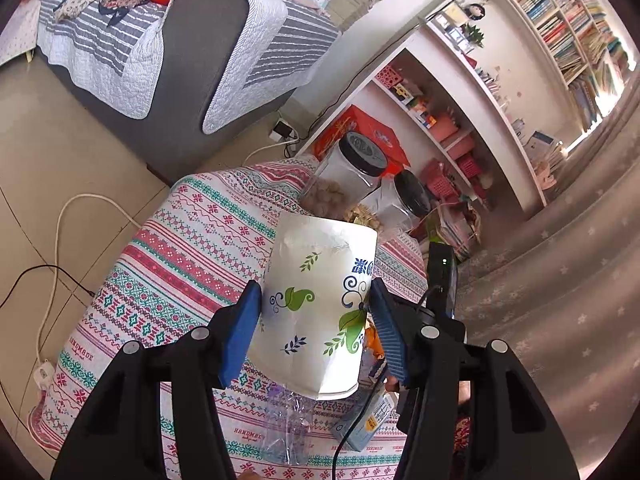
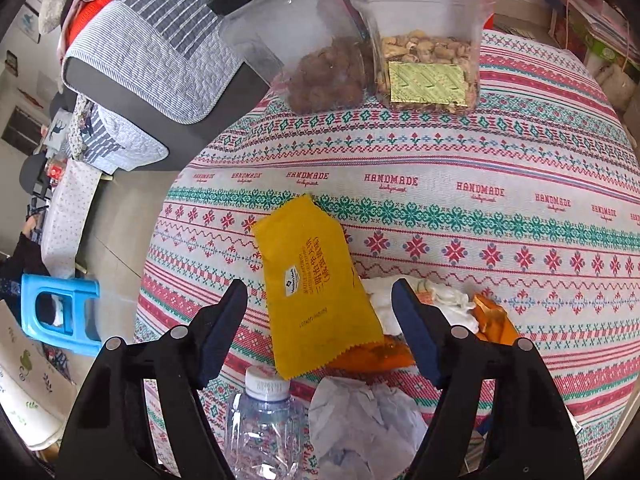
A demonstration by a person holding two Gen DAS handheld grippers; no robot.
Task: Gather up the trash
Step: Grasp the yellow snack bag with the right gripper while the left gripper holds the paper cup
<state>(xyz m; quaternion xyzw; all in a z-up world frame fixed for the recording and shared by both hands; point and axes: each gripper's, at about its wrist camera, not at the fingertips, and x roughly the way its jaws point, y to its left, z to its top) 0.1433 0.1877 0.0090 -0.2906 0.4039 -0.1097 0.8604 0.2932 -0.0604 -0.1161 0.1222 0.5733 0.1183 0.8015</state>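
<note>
1. My left claw [image 1: 316, 320] grips a flattened paper cup [image 1: 320, 300], held above the tabletop [image 1: 192, 248].
2. My right claw [image 2: 320, 328] stands wide and empty, straddling a yellow wrapper [image 2: 316, 292] lying flat.
3. A plastic bottle [image 2: 264, 424] and crumpled paper [image 2: 360, 420] lie just beside it.

Lying flat on the red-and-green patterned tablecloth [image 2: 500, 168]: flat yellow foil wrapper [image 2: 316, 300], near its middle. Behind it, side by side at the far edge, two clear plastic jars [image 2: 320, 60]. Before it, capped clear plastic bottle [image 2: 264, 420] left, crumpled white paper [image 2: 364, 420] right.
</note>
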